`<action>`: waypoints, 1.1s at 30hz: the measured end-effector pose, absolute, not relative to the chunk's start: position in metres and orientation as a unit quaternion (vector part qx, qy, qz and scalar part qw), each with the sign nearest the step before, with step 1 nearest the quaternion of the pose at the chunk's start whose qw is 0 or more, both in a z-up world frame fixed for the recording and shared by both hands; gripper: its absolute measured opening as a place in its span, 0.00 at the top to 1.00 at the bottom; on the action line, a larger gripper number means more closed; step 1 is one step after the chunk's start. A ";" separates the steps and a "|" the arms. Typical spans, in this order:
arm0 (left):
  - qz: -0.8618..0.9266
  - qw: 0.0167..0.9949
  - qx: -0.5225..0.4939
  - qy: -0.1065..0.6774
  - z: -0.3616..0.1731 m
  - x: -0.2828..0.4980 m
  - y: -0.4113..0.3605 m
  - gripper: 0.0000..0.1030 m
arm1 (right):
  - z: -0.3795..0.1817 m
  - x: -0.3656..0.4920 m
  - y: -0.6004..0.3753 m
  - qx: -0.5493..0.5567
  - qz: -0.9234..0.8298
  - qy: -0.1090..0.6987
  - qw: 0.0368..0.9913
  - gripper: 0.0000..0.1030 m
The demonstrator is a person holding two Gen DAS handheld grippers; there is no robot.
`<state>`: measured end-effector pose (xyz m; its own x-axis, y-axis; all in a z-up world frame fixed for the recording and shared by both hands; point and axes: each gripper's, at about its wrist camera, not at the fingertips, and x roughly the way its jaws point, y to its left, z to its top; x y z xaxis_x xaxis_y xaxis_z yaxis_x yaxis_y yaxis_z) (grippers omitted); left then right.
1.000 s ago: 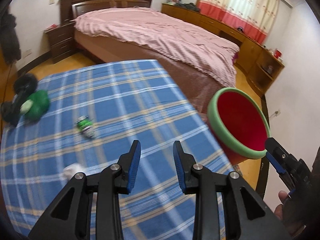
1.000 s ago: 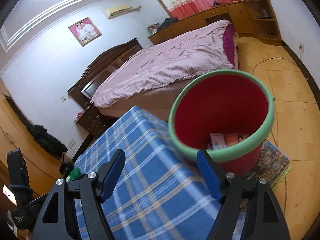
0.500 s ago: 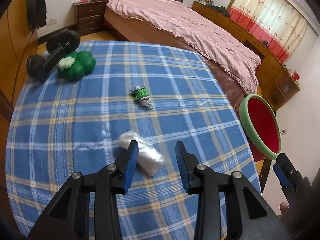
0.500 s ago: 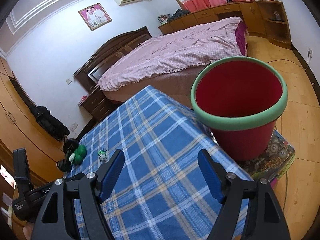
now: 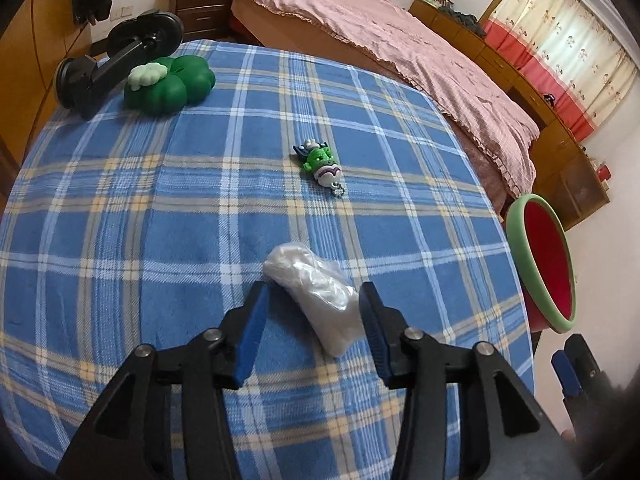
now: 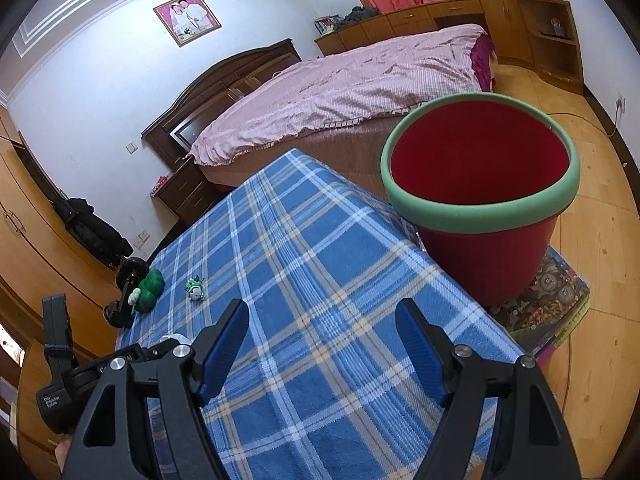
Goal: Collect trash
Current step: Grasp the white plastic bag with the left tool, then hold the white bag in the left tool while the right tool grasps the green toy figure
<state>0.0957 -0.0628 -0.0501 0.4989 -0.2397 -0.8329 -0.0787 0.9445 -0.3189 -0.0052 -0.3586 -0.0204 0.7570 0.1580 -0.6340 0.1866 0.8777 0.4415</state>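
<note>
A crumpled clear plastic bag (image 5: 316, 292) lies on the blue plaid table (image 5: 160, 200). My left gripper (image 5: 314, 300) is open, its two blue fingers on either side of the bag's near end, low over the cloth. A red bin with a green rim (image 6: 480, 188) stands on the floor past the table's right edge; it also shows in the left wrist view (image 5: 544, 264). My right gripper (image 6: 322, 312) is open and empty above the table, facing the bin.
A small green toy keychain (image 5: 322, 162) lies mid-table. A green clover-shaped object (image 5: 168, 84) and a black suction mount (image 5: 116, 68) sit at the far left. A pink bed (image 5: 400, 40) stands behind. A patterned mat (image 6: 548, 304) lies under the bin.
My left gripper has swung left away from the bin and come down over the plastic bag, which now lies between its fingers. My right gripper has pulled back a little from the bin.
</note>
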 end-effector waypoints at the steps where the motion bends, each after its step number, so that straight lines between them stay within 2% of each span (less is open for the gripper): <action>1: -0.047 0.850 -0.162 0.498 -0.052 0.097 -0.064 0.54 | -0.023 -0.003 -0.359 0.248 -0.007 0.352 0.903 0.24; 8: -0.062 0.857 -0.152 0.488 -0.063 0.101 -0.079 0.54 | -0.027 0.001 -0.357 0.241 -0.004 0.359 0.902 0.24; 14: -0.093 0.859 -0.162 0.477 -0.067 0.101 -0.083 0.69 | -0.025 0.001 -0.356 0.232 -0.006 0.361 0.903 0.24; 23: -0.077 0.871 -0.170 0.454 -0.049 0.104 -0.053 0.70 | -0.008 0.015 -0.333 0.207 0.013 0.364 0.908 0.24; 33: -0.028 0.907 -0.115 0.404 -0.006 0.120 -0.003 0.70 | 0.023 0.032 -0.278 0.147 0.057 0.361 0.919 0.24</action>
<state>0.1196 -0.0032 -0.0056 0.6722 -0.1436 -0.7263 -0.0418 0.9721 -0.2310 0.0317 -0.2778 0.0234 0.7334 0.2100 -0.6466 0.0021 0.9504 0.3110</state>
